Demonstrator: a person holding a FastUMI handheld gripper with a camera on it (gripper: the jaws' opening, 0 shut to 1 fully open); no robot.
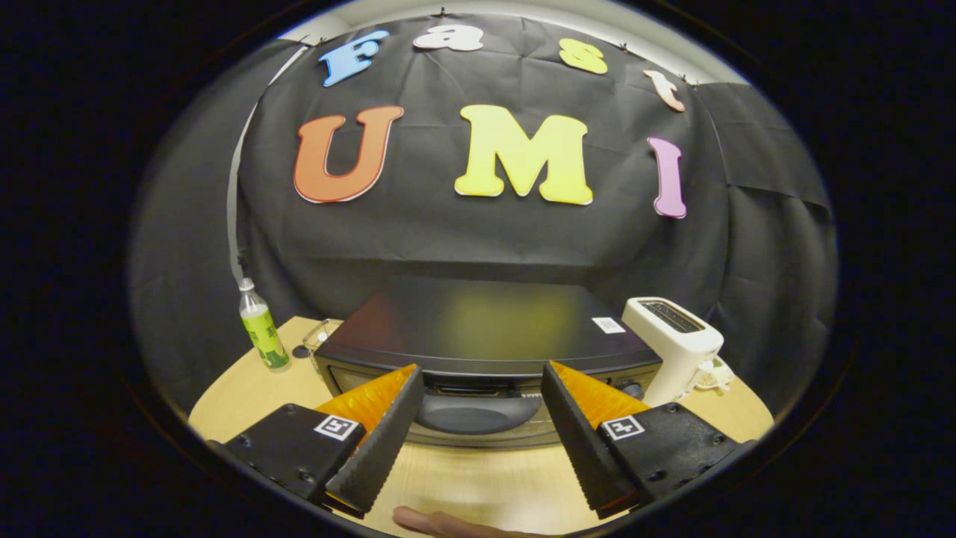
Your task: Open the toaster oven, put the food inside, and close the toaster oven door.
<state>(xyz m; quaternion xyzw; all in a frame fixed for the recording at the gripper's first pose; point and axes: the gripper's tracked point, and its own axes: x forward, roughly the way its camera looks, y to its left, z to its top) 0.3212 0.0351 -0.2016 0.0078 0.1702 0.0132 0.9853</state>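
The fingers (482, 418) stand wide apart and hold nothing, aimed at the front of the toaster oven (485, 329), which sits on the tabletop (478, 482) in the middle of the frame, low down. Its door (478, 415) looks shut, with the dark handle area showing in the gap between the fingertips. The step in hand appears to be opening the door: best to come in level, centre the handle between the fingers, close on it squarely, then pull down and outward along the hinge's arc. The oven's front faces the camera and its long axis runs left to right across the frame. A bottle (261, 329) stands at left, a white toaster (676, 344) at right.
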